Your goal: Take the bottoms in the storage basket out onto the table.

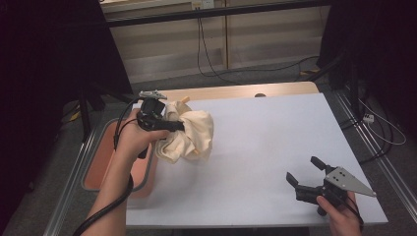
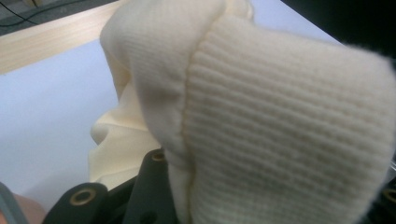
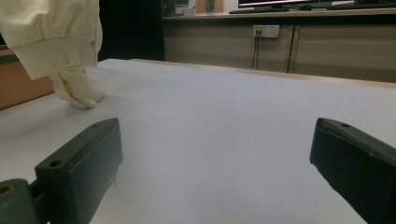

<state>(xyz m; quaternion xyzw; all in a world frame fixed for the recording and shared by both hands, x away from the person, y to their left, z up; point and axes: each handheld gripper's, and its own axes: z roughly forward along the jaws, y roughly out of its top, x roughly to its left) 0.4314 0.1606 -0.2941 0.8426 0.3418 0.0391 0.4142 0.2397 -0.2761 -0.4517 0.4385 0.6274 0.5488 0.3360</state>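
The left gripper [image 1: 169, 125] was clamped on a cream knit garment [image 1: 189, 135], jaws together on the fabric. The garment hung bunched from the jaws at the left side of the tabletop [image 1: 265, 142], its lower folds touching the white surface. In the left gripper view, ribbed knit [image 2: 280, 130] and a seam lay directly against the jaws and blocked most of the scene beyond. In the right gripper view, a ribbed cuff [image 3: 56, 56] hung above the surface and a lower fold [image 3: 77, 91] rested on it.

The right gripper [image 1: 307, 172] was held low at the near right corner of the tabletop, well apart from the garment, jaws wide apart with nothing between them.

An orange-brown tray [image 1: 101, 162] sat just beside the left edge of the tabletop, below the left hand [image 1: 133, 140]. A strip of bare wood [image 1: 236, 92] ran along the far edge. Black cables [image 1: 206, 49] lay on the floor beyond, and a wall socket [image 3: 266, 31] was mounted on the far panel. Nothing lay between the two grippers. No legible writing was visible.
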